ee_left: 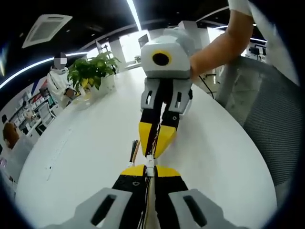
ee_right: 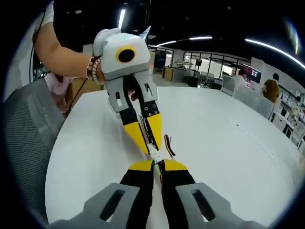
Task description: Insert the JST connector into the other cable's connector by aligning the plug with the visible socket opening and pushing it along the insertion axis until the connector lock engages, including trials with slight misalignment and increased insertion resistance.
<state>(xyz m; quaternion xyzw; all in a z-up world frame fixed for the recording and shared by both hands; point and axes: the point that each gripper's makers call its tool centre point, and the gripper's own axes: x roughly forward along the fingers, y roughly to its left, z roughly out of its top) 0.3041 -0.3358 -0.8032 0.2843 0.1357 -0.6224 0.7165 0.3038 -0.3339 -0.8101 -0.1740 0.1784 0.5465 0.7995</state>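
- In the left gripper view, the left gripper [ee_left: 150, 170] rose from the bottom edge with its 2 yellow-tipped jaws pressed close on a thin bundle of wires [ee_left: 147, 200] that ran back between them.
- At the jaw tips sat a small white JST connector [ee_left: 150, 162], held above the white table [ee_left: 86, 148].
- Facing it from above came the right gripper [ee_left: 156, 151], its jaws closed on its own cable, whose wires ran up between the black fingers.
- The tips of both grippers met at the white connector; whether plug and socket were fully seated, I could not tell.
- A few loose wire ends [ee_left: 135, 148] fanned out just left of the joint.
- A person's forearm [ee_left: 224, 45] held the right gripper from the upper right.
- A potted plant [ee_left: 93, 71] stood further back on the table, and a mesh chair [ee_left: 271, 124] was at the right.
- In the right gripper view, the right gripper [ee_right: 158, 167] rose from the bottom, its 2 jaws pinched together on coloured wires.
- The white connector [ee_right: 155, 156] lay right at its tips, above the table [ee_right: 228, 138].
- The left gripper [ee_right: 148, 145] came down from the upper left, jaws clamped on its cable [ee_right: 145, 126], tips touching the connector.
- Loose wire ends [ee_right: 168, 144] stuck out just right of the joint.
- A hand with a beaded bracelet [ee_right: 92, 69] gripped the left gripper, and a mesh chair [ee_right: 28, 138] stood at the left.
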